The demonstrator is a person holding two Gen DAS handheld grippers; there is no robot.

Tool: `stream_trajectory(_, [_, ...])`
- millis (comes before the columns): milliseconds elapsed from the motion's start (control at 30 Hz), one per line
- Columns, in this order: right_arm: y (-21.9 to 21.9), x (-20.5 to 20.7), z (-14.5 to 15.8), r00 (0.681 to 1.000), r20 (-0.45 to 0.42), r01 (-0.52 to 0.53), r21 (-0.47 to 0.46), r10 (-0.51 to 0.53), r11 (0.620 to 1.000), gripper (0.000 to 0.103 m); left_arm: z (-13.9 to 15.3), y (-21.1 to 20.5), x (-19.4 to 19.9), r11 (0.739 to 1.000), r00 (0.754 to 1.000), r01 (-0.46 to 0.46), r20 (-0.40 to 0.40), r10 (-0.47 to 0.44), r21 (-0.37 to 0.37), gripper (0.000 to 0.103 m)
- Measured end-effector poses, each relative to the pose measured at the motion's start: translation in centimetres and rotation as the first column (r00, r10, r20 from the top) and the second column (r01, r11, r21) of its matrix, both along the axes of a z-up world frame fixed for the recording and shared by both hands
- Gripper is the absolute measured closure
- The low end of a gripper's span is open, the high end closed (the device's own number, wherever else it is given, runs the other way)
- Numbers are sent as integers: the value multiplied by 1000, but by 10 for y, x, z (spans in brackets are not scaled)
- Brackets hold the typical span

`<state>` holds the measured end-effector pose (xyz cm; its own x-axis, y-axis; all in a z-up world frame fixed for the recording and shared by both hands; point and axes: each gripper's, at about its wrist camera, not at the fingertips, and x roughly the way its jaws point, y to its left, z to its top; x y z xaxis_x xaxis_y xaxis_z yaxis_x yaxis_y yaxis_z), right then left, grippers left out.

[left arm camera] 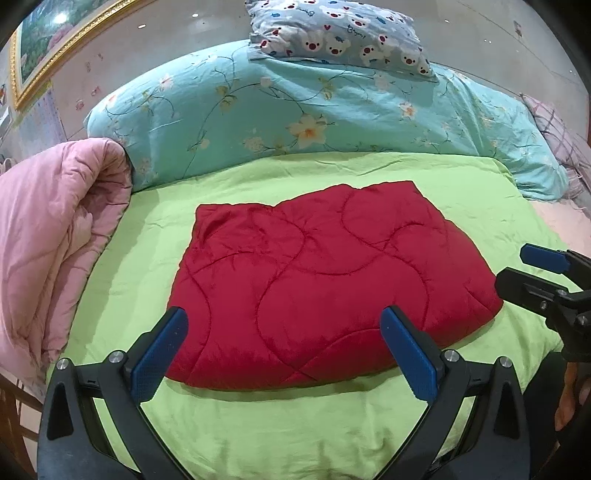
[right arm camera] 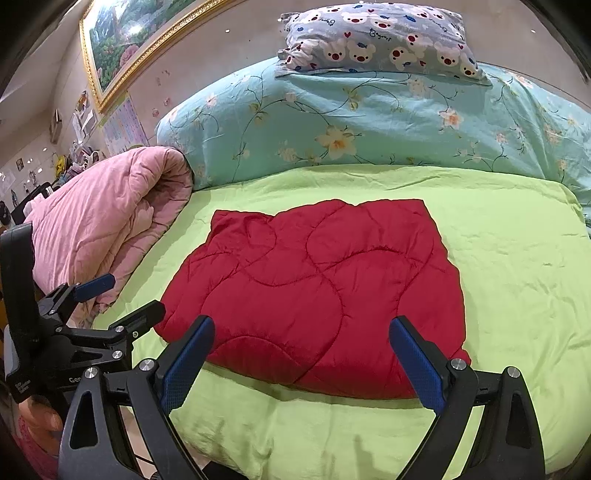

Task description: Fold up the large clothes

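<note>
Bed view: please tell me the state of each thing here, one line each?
Red quilt: folded, lying flat on the green sheet.
Pink quilt: loosely folded at the bed's left edge.
Floral duvet: bundled along the far side.
Bear pillow: resting on the duvet.
Left tool: open, empty.
Right tool: open, empty.

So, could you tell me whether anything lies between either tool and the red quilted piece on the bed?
Nothing visible does. Both the left tool and the right tool are open just short of the red quilted piece, with only bare green sheet under them. The pink quilt lies off to the left.
</note>
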<state>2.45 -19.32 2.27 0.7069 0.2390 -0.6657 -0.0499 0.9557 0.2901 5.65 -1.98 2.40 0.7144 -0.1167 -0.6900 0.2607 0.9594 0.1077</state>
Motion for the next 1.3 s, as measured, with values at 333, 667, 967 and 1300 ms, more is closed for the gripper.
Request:
stream_trajectory(333, [-4, 2, 8, 1000, 19, -1, -8, 1, 1000, 6, 5, -5, 2, 1000, 1000, -5, 26, 5, 5, 0])
stream_trajectory(667, [-7, 9, 1, 1000, 0, 8, -11, -8, 1000, 6, 1, -1, 11, 1000, 1000, -27, -1, 27, -13, 0])
stream_trajectory(967, [-8, 12, -5, 1000, -17, 8, -11, -9, 1000, 6, 0, -4, 11, 1000, 1000, -22, 0, 22, -10, 0])
stream_trajectory(1300, [-12, 20, -12, 999, -32, 19, -4, -20, 1000, 6, -5, -6, 17, 1000, 999, -29, -16, 29, -9, 0])
